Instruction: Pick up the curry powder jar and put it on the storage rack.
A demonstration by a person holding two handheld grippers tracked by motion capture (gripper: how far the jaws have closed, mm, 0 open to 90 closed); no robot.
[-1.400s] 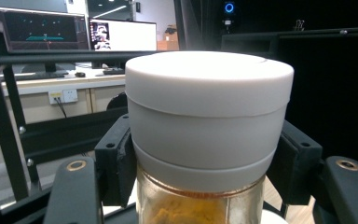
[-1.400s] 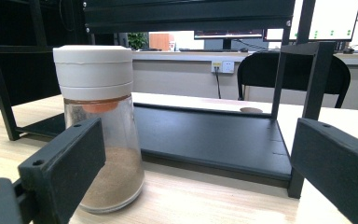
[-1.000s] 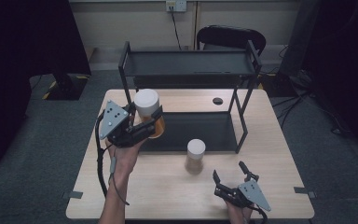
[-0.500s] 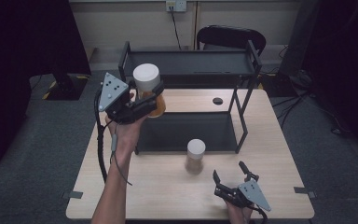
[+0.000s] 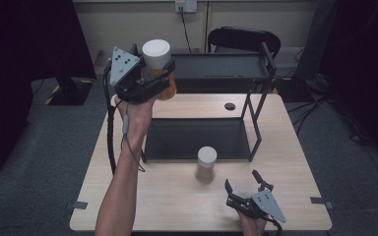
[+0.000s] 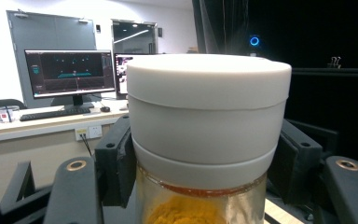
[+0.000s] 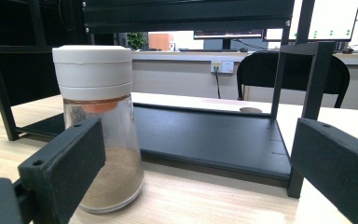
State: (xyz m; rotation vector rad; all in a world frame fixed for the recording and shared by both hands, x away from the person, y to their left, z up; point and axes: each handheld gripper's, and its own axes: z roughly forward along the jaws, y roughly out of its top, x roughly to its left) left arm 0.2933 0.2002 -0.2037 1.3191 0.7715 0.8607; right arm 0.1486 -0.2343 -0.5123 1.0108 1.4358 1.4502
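The right gripper point(image 5: 243, 187) rests at the lower right of the high view, on the table point(image 5: 177, 206), with its jaws standing wide apart and nothing between them. In the right gripper view the second jar point(image 7: 100, 126), with brown powder and a white cap, stands on the wood just in front of the left jaw, not touched. If this gripper is pushed forward carelessly, I think the jaw could knock this jar over, because the jar is tall and narrow at its top.

Farther, in the upper left of the high view, the left gripper point(image 5: 152, 81) is clamped on the jar of yellow powder point(image 5: 160, 66) and holds it upright in the air, near the left end of the upper shelf of the black rack point(image 5: 256, 73). In the left gripper view the pads press the jar just under the white cap point(image 6: 207, 107), one on each side. The main risk, in my judgement, is that the jar's base strikes the shelf edge or the rack post while it goes in, and then it may tilt or slip down between the pads. A grip so high on the jar lets the heavy bottom swing.
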